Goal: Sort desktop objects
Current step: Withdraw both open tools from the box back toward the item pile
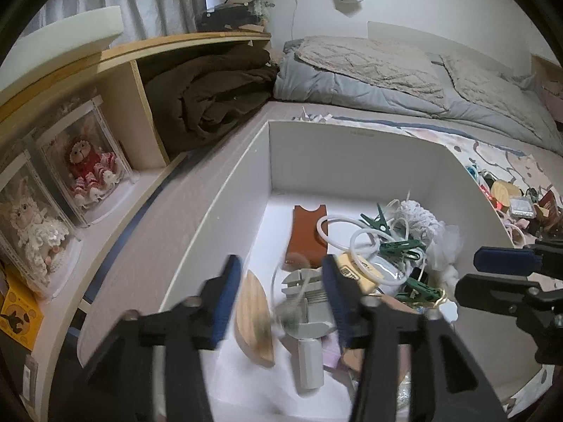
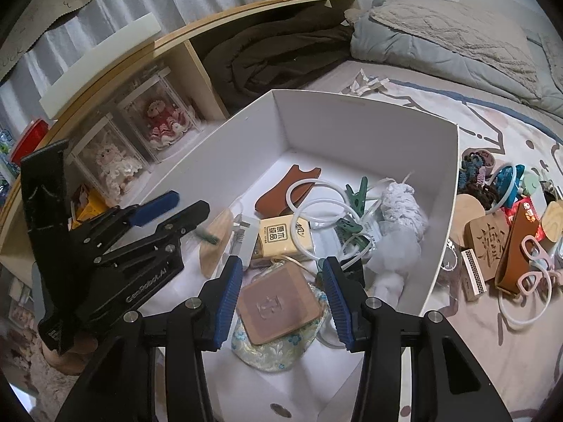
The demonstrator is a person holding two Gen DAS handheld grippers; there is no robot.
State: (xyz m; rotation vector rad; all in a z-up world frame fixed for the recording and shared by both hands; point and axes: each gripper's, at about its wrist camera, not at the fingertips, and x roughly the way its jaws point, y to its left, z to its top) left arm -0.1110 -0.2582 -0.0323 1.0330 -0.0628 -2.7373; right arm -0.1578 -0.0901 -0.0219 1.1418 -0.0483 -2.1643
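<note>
Released right gripper (image 2: 283, 286) over brown square coaster (image 2: 278, 311), released left gripper (image 1: 279, 290), cluttered white box (image 2: 352, 119)

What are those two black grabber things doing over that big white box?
A person is tidying small things into the white box. Both grabbers hang over it with jaws apart, holding nothing. The left gripper is above a grey tool and a wooden piece; something blurry sits between its fingers. The right gripper is above a brown square pad. More things wait on the rug beside the box.
</note>
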